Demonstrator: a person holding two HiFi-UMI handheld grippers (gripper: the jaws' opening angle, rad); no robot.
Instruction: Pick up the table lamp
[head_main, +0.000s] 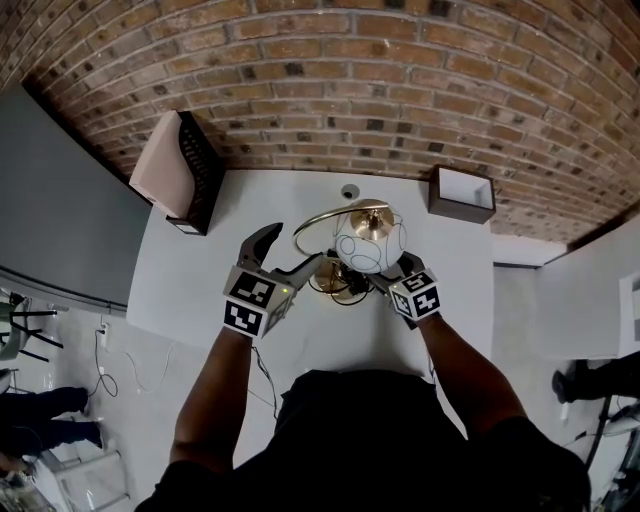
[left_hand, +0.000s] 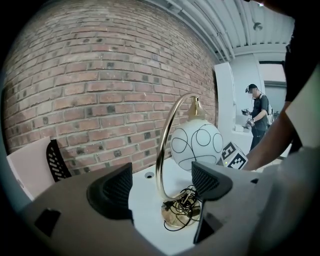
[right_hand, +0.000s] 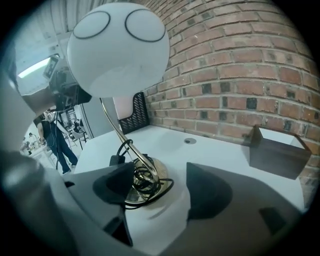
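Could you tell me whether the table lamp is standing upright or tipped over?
Upright: its brass base sits flat on the table, globe hanging above.

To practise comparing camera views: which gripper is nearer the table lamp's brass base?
Right. The right gripper has the brass base at its open jaw tips, cord beside one jaw. The left gripper faces the base from slightly farther back, jaws open.

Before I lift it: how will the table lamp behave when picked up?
Likely top-heavy: the globe hangs from a thin arc over a small base, so it may tip. The globe looks breakable. The coiled cord may dangle.
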